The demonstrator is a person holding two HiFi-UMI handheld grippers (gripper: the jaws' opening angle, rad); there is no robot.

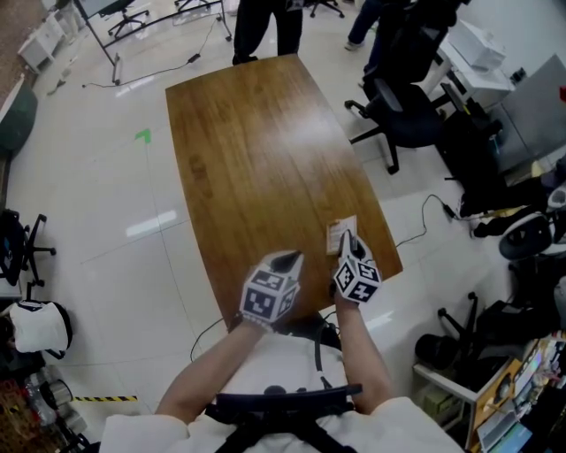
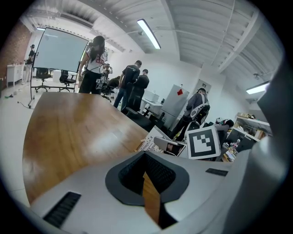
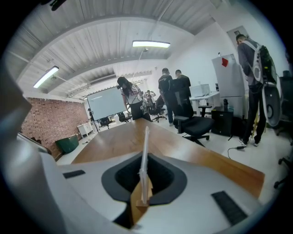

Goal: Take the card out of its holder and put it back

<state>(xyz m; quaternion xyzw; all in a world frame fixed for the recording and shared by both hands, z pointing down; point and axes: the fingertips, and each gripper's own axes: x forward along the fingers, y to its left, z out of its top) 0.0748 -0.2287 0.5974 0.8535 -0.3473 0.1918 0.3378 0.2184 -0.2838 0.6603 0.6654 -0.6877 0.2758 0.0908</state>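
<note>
wood table (image 1: 265, 159), long, most of its top bare. both grippers sit over the table's near end, toward its right edge.

right gripper (image 1: 348, 241): jaws clamped on the card (image 1: 341, 228). in the right gripper view i see it edge-on, a thin white blade running straight out from between the dark pads (image 3: 163, 176). the head view shows it as a pale rectangle over the table's near right corner, ahead of the jaws. i cannot tell whether its far edge touches the wood. from the left gripper view the card's face is white with print and a small photo panel, just beside the right gripper's marker cube (image 2: 202, 142).

left gripper (image 1: 287, 260): jaws together with nothing between them, only a sliver of table visible through the slot. it is just left of the right gripper, near the card but apart from it, and points toward the table's far end.

black office chair (image 1: 402, 115) stands off the table's right edge. people (image 1: 265, 26) stand past the table's far end.
</note>
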